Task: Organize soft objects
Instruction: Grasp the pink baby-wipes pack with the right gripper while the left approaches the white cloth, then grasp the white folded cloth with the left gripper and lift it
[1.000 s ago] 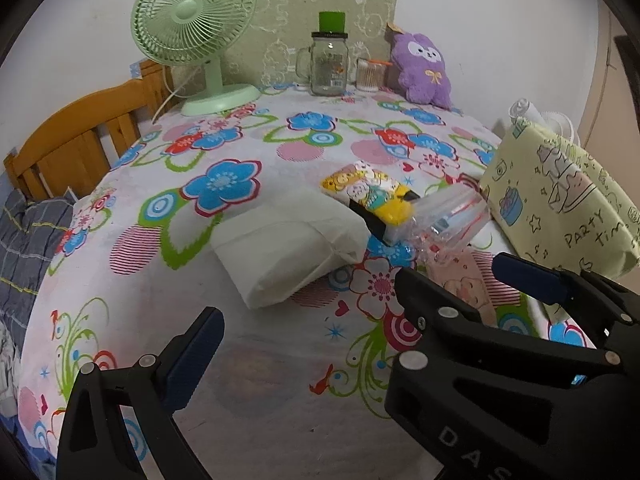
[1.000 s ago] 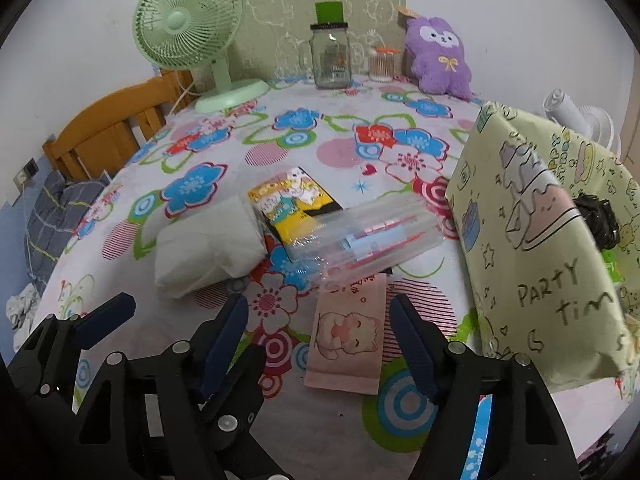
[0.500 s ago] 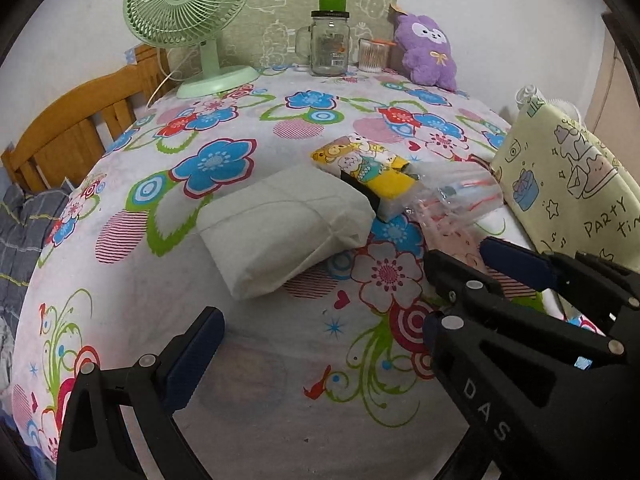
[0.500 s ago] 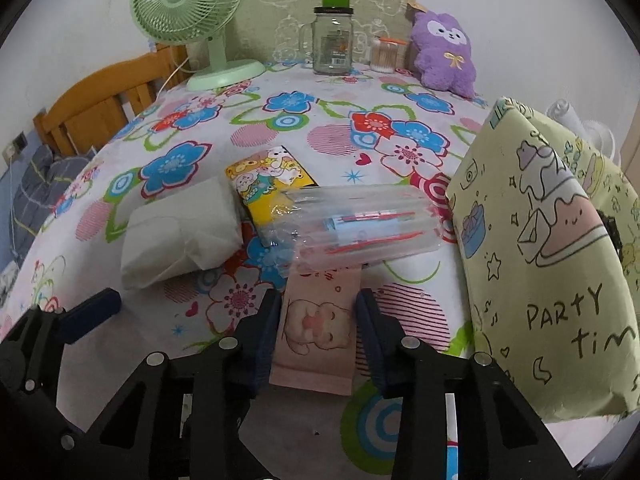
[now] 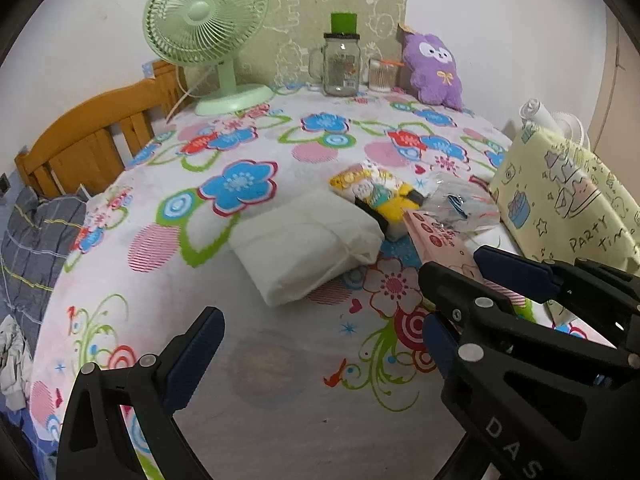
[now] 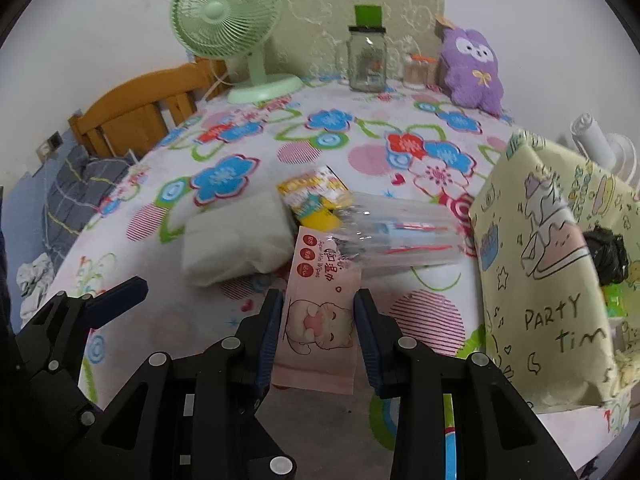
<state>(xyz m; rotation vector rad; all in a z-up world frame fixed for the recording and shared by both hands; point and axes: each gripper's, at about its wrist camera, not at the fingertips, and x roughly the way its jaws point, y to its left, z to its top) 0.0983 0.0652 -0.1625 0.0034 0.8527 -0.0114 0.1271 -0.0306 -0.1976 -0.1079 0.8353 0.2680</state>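
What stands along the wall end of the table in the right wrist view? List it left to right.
Pale green desk fan → clear glass handled jar with a green lid → small clear container with an orange rim → purple plush toy with a yellow bow.

pink wipes pack (image 6: pixel 320 320), floral tablecloth (image 6: pixel 360 152).

A white wall (image 5: pixel 480 8) runs behind the flowered tablecloth (image 5: pixel 280 360); a wooden chair (image 5: pixel 92 136) stands at nine o'clock.
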